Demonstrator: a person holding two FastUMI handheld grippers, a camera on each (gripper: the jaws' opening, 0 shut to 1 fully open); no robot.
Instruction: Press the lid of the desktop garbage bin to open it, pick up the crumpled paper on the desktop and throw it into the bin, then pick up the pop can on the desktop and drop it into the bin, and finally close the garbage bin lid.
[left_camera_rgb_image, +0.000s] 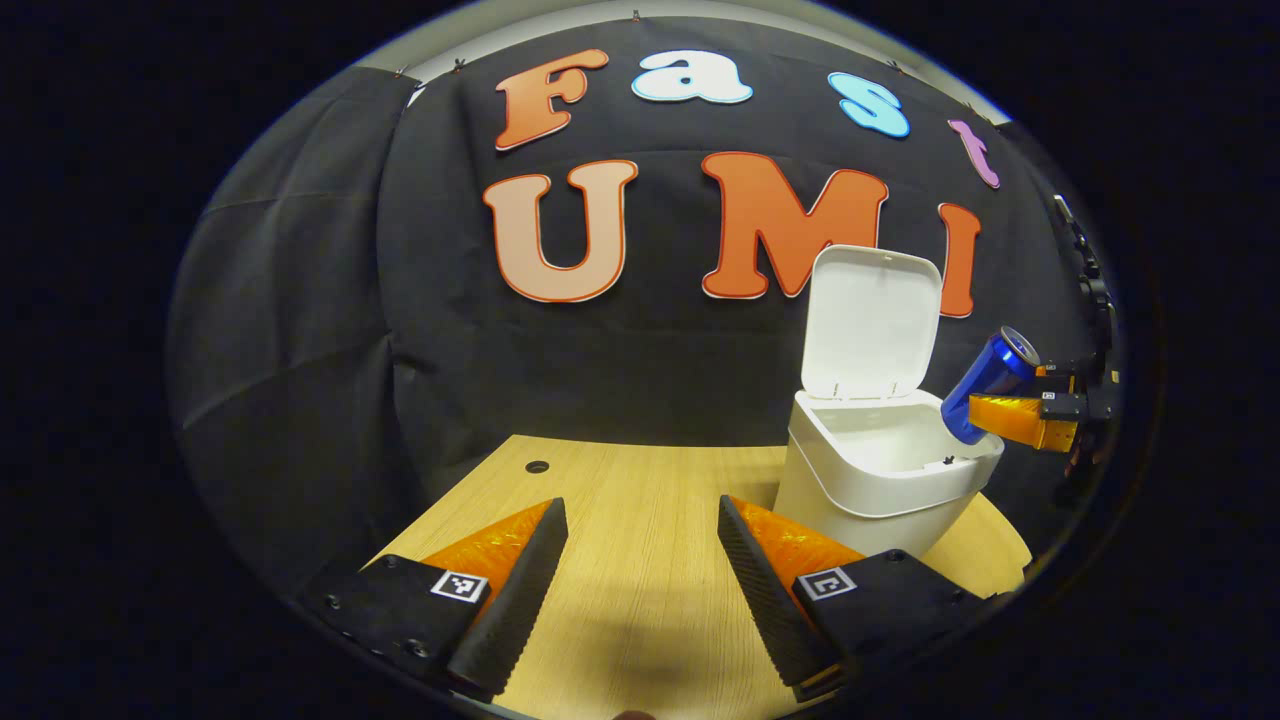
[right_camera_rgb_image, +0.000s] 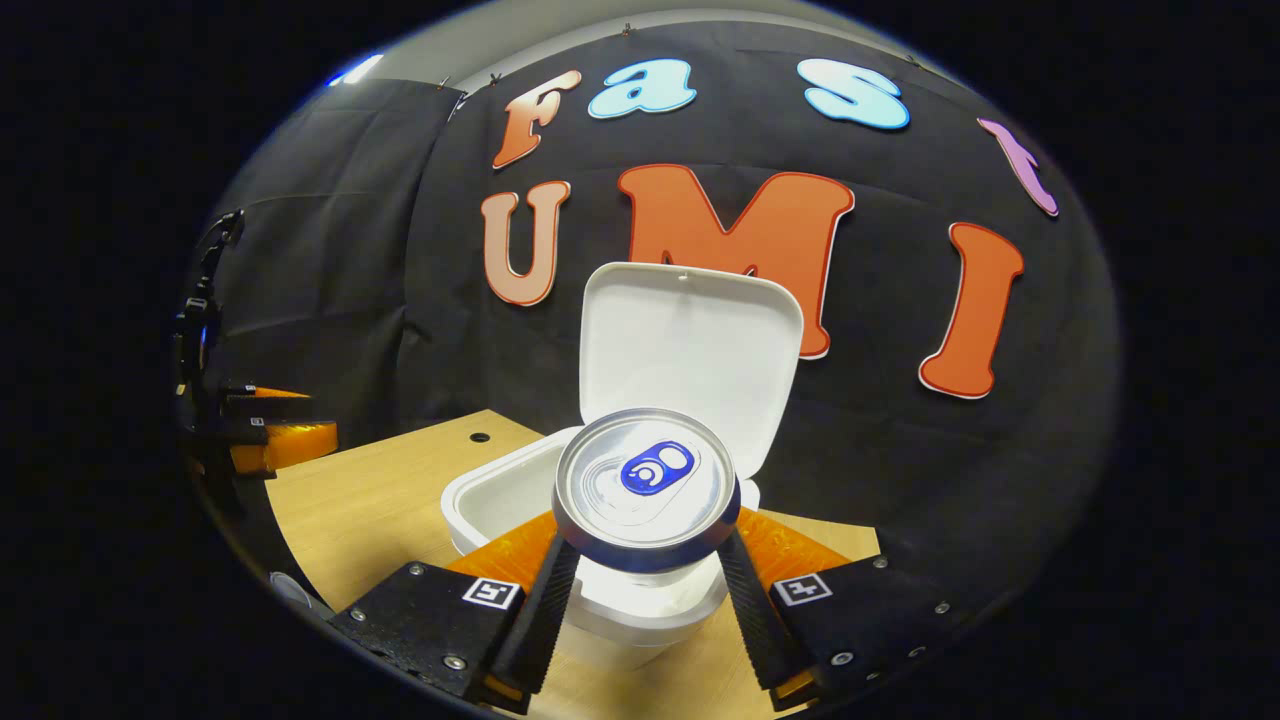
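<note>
The pop can (right_camera_rgb_image: 647, 490) is pinched between the two fingers of the right gripper (right_camera_rgb_image: 648, 590), one finger pressing on each side of its body. In the right gripper view its silver top and blue pull tab face the camera, and it sits in front of the open mouth of the garbage bin (right_camera_rgb_image: 480, 510). In the left gripper view the same blue can (left_camera_rgb_image: 988, 384) is tilted, its lower end over the right edge of the bin's rim (left_camera_rgb_image: 890, 490), and the right gripper (left_camera_rgb_image: 1010, 415) holds it from the right side.

The white bin stands on the wooden desktop (left_camera_rgb_image: 620, 520), toward its right end in the left gripper view. Its lid (left_camera_rgb_image: 872, 322) is raised upright behind the opening, and the inside looks pale; whether anything lies within cannot be told.

The left gripper (left_camera_rgb_image: 640, 570) hovers above the desktop with its fingers spread wide and nothing between them, well apart from the bin. In the right gripper view it shows at the far left edge (right_camera_rgb_image: 270, 440).
</note>
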